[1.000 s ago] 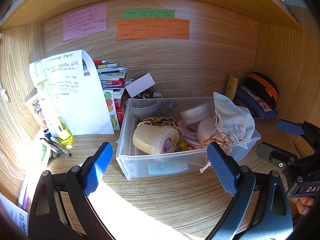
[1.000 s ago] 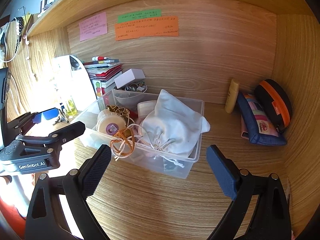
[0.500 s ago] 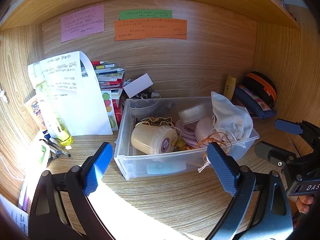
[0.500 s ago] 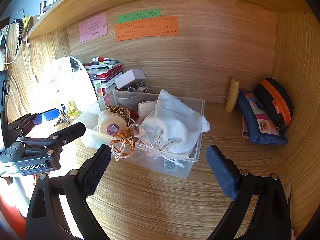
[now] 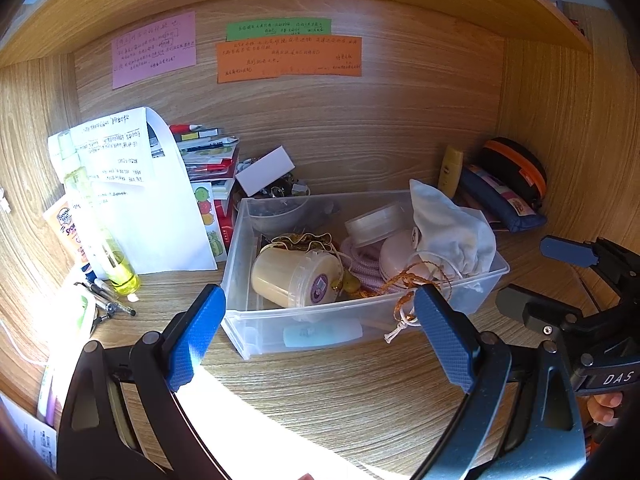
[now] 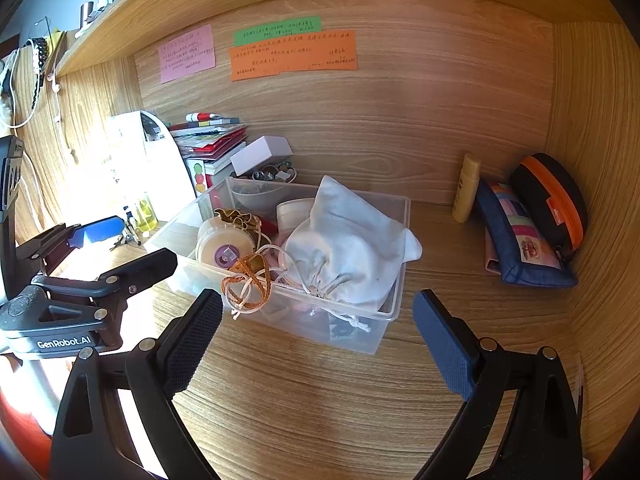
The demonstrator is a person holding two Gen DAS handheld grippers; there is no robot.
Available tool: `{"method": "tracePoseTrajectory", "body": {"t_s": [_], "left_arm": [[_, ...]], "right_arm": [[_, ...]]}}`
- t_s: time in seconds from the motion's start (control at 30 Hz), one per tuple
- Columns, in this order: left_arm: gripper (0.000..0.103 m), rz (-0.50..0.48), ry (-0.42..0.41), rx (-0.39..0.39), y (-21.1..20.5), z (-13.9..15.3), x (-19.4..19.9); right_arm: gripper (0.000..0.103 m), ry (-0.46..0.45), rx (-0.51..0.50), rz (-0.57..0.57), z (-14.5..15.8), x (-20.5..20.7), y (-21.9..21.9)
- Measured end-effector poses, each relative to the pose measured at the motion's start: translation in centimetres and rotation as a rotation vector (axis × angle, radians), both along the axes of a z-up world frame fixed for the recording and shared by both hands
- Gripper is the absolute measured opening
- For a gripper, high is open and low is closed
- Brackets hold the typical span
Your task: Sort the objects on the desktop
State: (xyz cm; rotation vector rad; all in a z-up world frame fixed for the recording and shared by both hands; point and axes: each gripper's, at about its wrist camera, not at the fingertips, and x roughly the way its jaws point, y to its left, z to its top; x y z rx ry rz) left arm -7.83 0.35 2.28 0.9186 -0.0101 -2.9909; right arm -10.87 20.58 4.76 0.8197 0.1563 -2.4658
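Loose pens [image 5: 106, 300] and a thin yellow bottle [image 5: 98, 236] at far left on the bench [image 5: 340, 392]: easily toppled by a careless sweep. Left tool [image 5: 316, 332] spread wide, holding nothing, hovering before the clear bin [image 5: 256, 336]. Orange cord [image 6: 246, 280] draped over the bin's front rim (likely to snag a finger). Right tool [image 6: 318, 334] likewise spread and empty; white pouch [image 6: 352, 248] piled high, could tumble out.

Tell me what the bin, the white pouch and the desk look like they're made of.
Bin: clear glossy plastic, contents visible through its walls. Pouch: soft matte fabric, wrinkled, with a drawstring. Desk: wood grain pattern, smooth; possibly laminate rather than solid wood.
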Motion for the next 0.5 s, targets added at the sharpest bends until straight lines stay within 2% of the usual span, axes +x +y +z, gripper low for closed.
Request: {"method": "tracePoseTrajectory", "body": {"t_s": [0.3,0.5], "left_arm": [[0.096,0.018,0.024,0.007,-0.34,0.28,0.25],[0.096,0.013,0.006,0.033,-0.67,-0.01,0.21]], "right_arm": [[0.095,-0.002,-0.002,0.0,-0.03,-0.03,0.03],[0.095,-0.004,0.004,0.001,-0.09,0.1,-0.03]]}}
